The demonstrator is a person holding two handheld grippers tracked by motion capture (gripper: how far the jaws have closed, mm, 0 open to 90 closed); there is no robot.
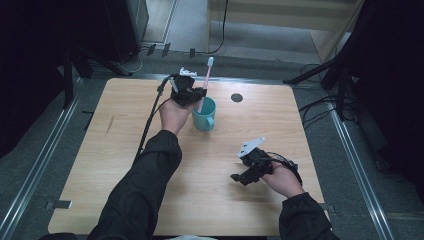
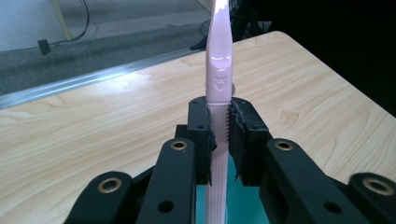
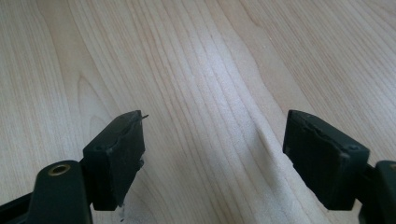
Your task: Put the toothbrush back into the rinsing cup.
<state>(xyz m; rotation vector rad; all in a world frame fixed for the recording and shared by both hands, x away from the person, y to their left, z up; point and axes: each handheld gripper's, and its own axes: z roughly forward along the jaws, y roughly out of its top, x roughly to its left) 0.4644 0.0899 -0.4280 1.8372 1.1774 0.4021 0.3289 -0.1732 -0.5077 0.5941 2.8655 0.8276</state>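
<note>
**High view: toothbrush gripped at the cup, right claw idle**

Your left claw (image 1: pixel 199 93) sits at the far middle of the counter (image 1: pixel 125 150), clamped on a pink toothbrush (image 1: pixel 205 82) that stands upright in a teal cup (image 1: pixel 204 115). Left gripper view: both pads press the ribbed handle (image 2: pixel 218 140); just above them a small embossed shield emblem (image 2: pixel 219 83) is visible, its lettering unreadable. Your right claw (image 1: pixel 239 177) rests near the right front, jaws spread wide, holding nothing over bare wood.
</note>
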